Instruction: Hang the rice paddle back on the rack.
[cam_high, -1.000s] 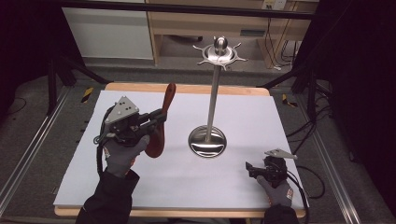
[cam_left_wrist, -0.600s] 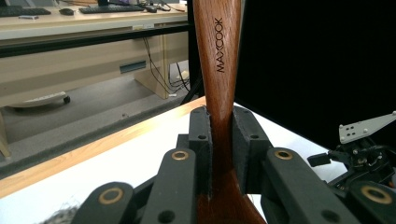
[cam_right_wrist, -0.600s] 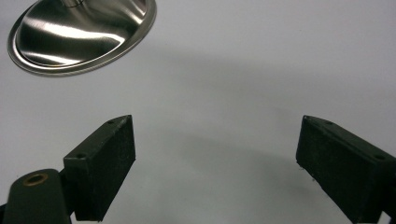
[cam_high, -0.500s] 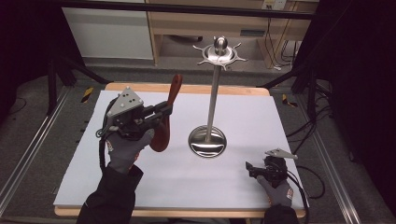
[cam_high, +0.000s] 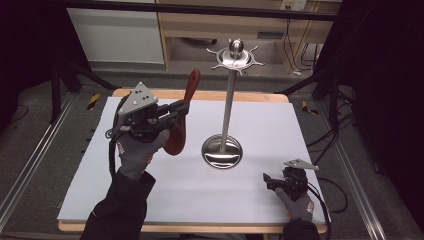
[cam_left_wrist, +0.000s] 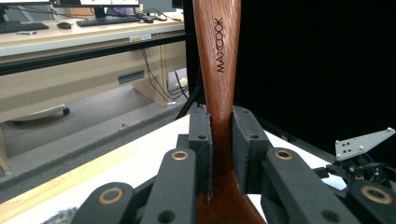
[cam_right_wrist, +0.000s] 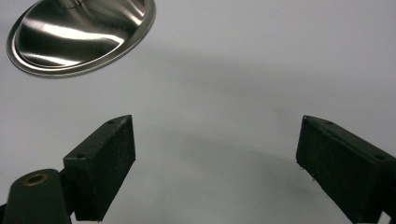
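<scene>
left gripper: jaws clamp wooden spoon | right gripper: jaws wide | metal stand upright

The steel stand rose mid-table as the one obstacle between the left gripper and right gripper, with bare white tabletop open all around it.

Left claw is lifted up at the left, forearm reaching in from the near edge, jaws clamped tight and pointing right. Right claw sits low at the near right, jaws spread wide, pointing left.
</scene>
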